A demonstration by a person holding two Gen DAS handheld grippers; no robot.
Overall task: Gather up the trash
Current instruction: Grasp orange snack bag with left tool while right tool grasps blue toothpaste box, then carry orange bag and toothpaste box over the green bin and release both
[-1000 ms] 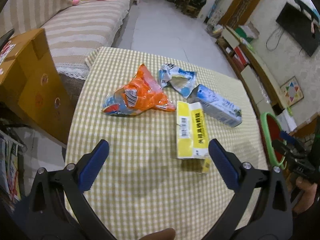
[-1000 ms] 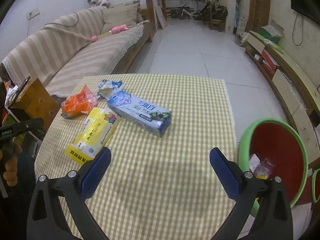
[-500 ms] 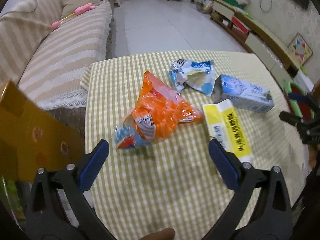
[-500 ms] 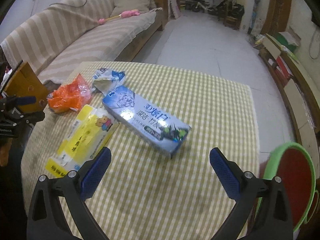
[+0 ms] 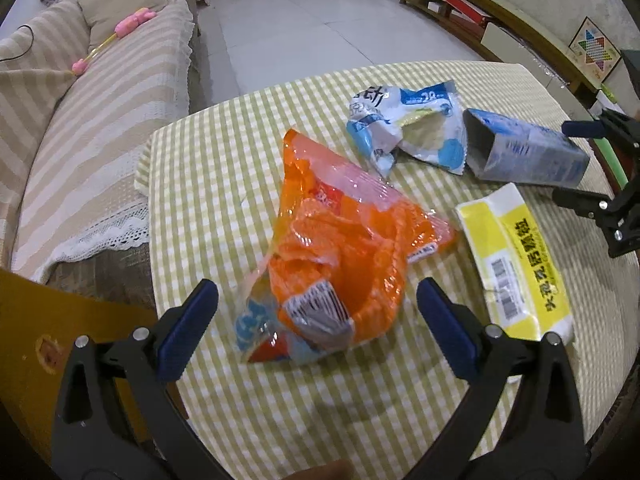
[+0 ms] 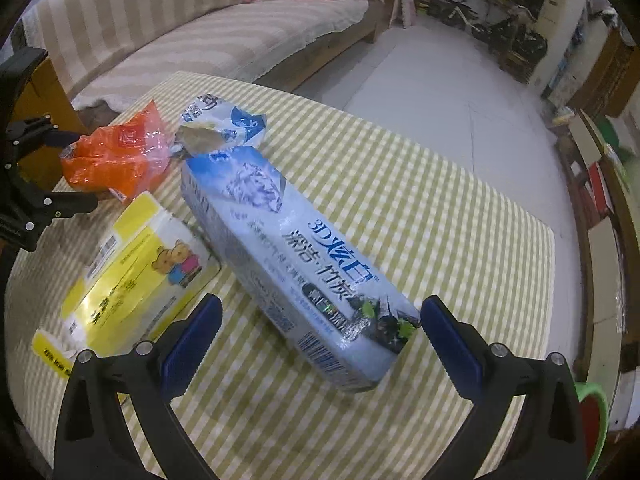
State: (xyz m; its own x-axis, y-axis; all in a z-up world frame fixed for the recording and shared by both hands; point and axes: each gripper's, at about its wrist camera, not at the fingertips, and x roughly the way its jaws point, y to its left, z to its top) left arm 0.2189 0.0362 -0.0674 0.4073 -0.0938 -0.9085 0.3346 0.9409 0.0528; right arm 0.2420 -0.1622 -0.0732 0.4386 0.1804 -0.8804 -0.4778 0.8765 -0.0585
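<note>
4 bits of trash lie on the table (image 5: 208,184), which has a green-and-white check cloth.

Left gripper (image 5: 316,320) — jaws spread wide, holding nothing. Its blue pads (image 5: 188,328) sit either side of the near end of the orange wrapper (image 5: 340,248), not touching it. That wrapper is crumpled, clear plastic w/ orange print, a barcode patch at the near end.

Behind it, toward the far edge: a torn blue-and-white pouch (image 5: 404,128), opened up, touching the open end of the toothpaste box (image 5: 524,152). The box lies flat, long side down. Just beside the orange wrapper on the right: the yellow tissue pack (image 5: 516,264), barcode side up in the left view.

Right gripper (image 6: 318,334) — also wide open, empty. Its 2 pads flank the near end of the toothpaste box (image 6: 296,264); whether the right pad touches the box corner, can't tell. In the right view the tissue pack (image 6: 136,276) lies left of the box, close alongside it, w/ a bear print on top; the orange wrapper (image 6: 116,160) and pouch (image 6: 220,124) are at the box's far end.

A green-rimmed red bin (image 6: 596,420) shows at the lower right of the right view, off the table. A striped sofa (image 5: 80,120) runs along the table's far-left side, a pink toy (image 5: 128,28) on it. Each gripper shows in the other's view — the right one (image 5: 592,168) at the box.
</note>
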